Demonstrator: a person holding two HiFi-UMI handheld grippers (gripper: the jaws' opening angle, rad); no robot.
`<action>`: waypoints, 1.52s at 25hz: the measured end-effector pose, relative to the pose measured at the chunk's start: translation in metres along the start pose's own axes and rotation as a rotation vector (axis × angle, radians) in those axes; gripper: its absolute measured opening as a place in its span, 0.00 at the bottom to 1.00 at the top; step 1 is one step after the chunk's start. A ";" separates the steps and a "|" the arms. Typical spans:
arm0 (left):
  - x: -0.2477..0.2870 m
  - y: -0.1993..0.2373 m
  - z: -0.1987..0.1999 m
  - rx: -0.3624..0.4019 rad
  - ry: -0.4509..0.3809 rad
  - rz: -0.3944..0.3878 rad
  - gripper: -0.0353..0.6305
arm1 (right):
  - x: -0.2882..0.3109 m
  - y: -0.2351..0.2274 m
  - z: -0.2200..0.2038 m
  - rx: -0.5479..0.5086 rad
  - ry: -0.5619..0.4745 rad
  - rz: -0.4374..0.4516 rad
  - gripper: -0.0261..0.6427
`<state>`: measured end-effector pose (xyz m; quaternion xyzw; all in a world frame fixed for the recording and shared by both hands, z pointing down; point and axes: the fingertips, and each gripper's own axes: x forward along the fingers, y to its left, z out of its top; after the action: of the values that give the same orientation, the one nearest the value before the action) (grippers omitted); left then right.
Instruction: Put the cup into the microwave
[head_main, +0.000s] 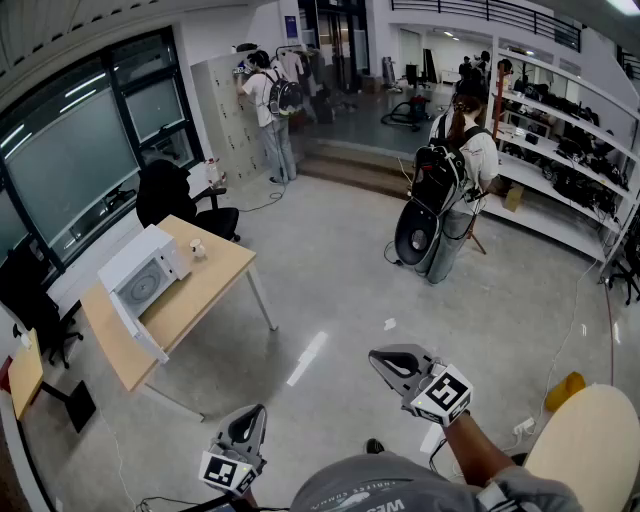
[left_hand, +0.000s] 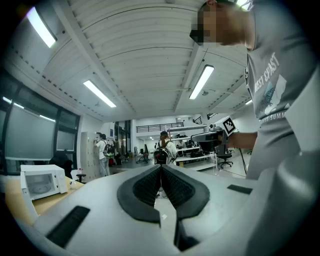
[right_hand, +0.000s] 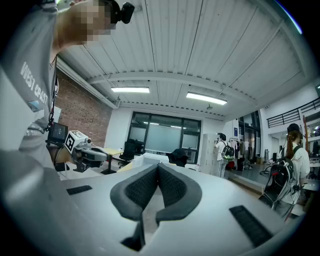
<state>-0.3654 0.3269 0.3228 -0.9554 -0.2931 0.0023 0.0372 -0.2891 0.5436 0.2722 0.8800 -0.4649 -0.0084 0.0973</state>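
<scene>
Head view: cup (head_main: 198, 249) stands on table (head_main: 228, 272) just beside microwave (head_main: 143, 277), well apart from me. Left tool (head_main: 252, 418) and right tool (head_main: 384, 361) both pinched together, empty, level. My judgement: nothing within reach, walk-up comes first.

Person wears a grey short-sleeve tee (head_main: 385, 487) w/ white chest print. The left gripper (head_main: 257, 412) & right gripper (head_main: 376, 358) have pale grey plastic shells, black ribbed pads (left_hand: 145, 187) and dark rect. slots on top. Each carries a white cube (head_main: 445, 393) w/ black square markers. Small black cam (right_hand: 123, 11) on the head.
</scene>
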 end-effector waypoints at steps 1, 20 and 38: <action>-0.001 0.002 -0.002 -0.001 0.002 0.002 0.09 | 0.002 0.002 0.001 0.000 -0.006 -0.001 0.07; -0.012 0.009 -0.013 -0.020 0.010 0.014 0.09 | 0.010 0.012 0.003 0.041 -0.042 0.017 0.07; 0.061 0.008 0.005 -0.004 0.057 0.044 0.09 | 0.014 -0.073 -0.006 0.144 -0.101 0.051 0.07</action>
<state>-0.3105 0.3545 0.3181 -0.9613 -0.2709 -0.0250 0.0433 -0.2210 0.5726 0.2660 0.8710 -0.4909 -0.0170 0.0104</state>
